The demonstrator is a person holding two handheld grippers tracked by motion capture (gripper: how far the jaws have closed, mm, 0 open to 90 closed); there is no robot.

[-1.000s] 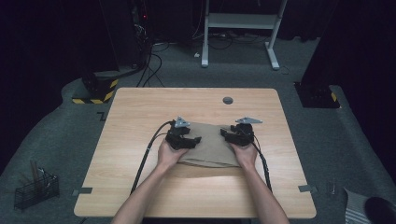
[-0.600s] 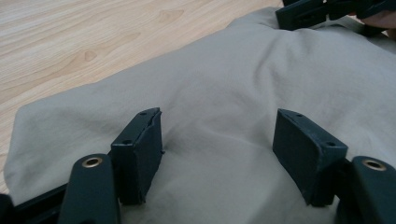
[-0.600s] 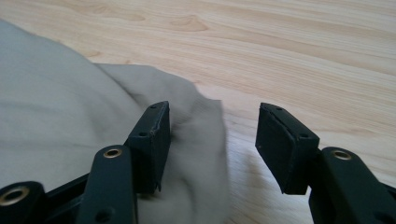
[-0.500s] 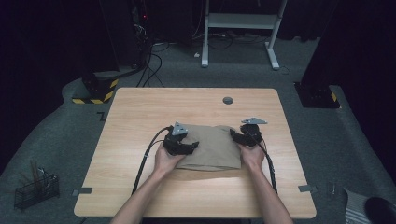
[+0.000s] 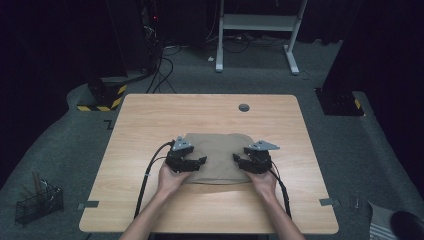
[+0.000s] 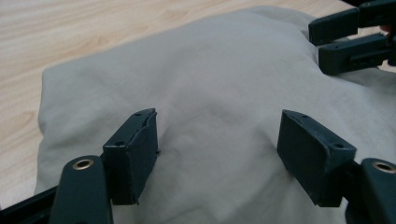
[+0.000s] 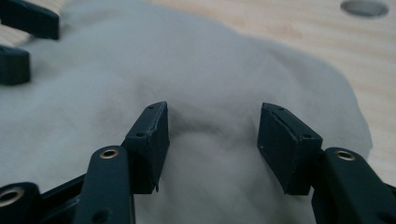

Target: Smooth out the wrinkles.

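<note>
Folding work stands between grips: the tan cloth (image 5: pixel 216 157) lies flat on the worktop (image 5: pixel 150 115), near its front edge, with the left claw (image 5: pixel 196 162) and right claw (image 5: pixel 241 161) open over its sides, their jaws having just widened, so the next move calls for a fresh pinch.

A wooden table (image 5: pixel 150 130) with a grey grommet (image 5: pixel 244 107), a wire basket (image 5: pixel 37 204) and a white desk frame (image 5: pixel 260 22) on the floor.
</note>
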